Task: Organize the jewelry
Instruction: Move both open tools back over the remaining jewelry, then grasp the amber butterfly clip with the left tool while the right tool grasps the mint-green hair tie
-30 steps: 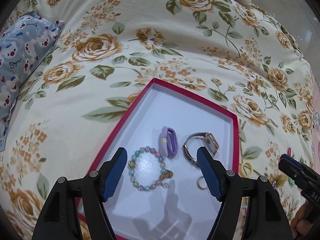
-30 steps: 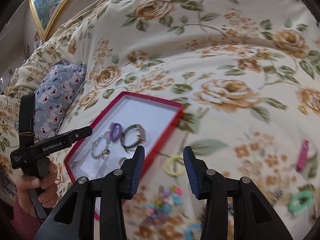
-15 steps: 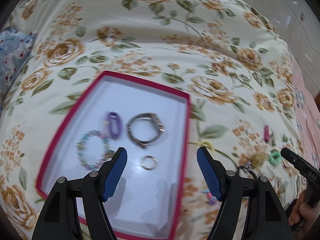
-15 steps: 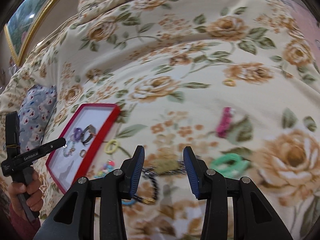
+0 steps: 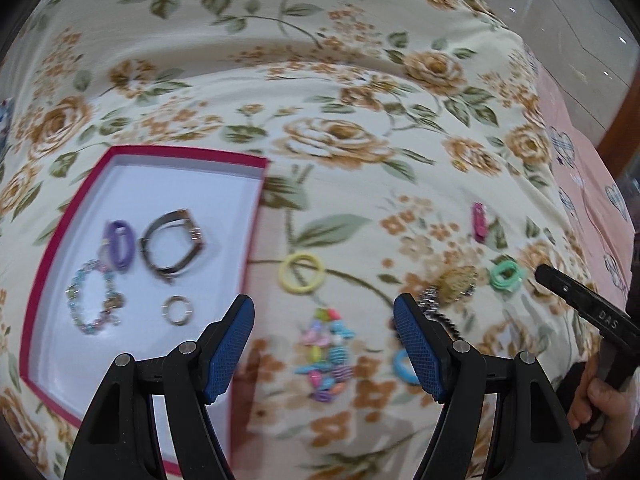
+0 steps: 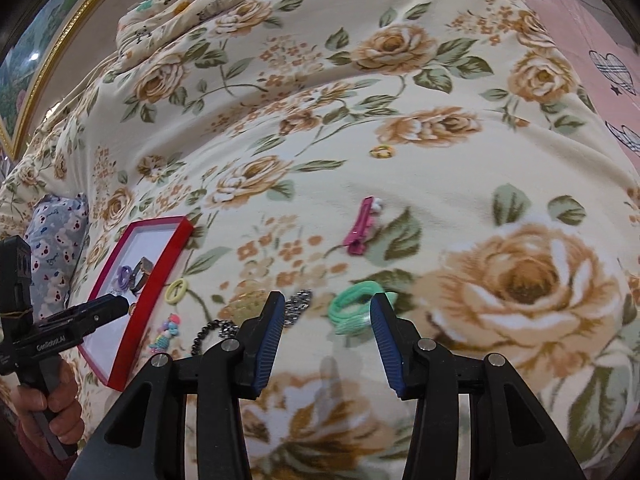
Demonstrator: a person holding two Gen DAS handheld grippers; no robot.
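- The left hand-held gripper (image 5: 323, 344) has black angular arms, silver round screws at the pivots, and blue cross-hatched pads (image 5: 230, 350).
- The right hand-held gripper (image 6: 327, 340) is built alike: black frame, silver screws, blue ribbed pads (image 6: 267, 344).
- Seen from the right wrist, the left unit's black body carries white "GenRobot.AI" lettering and a thin band around its block.
- A dark red sleeve (image 6: 28, 454) shows below the left hand (image 6: 50, 412).

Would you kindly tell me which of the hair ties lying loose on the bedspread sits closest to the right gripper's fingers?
The green hair tie: it lies just ahead of the open right gripper, while the yellow hair tie sits farther left beside the red tray.
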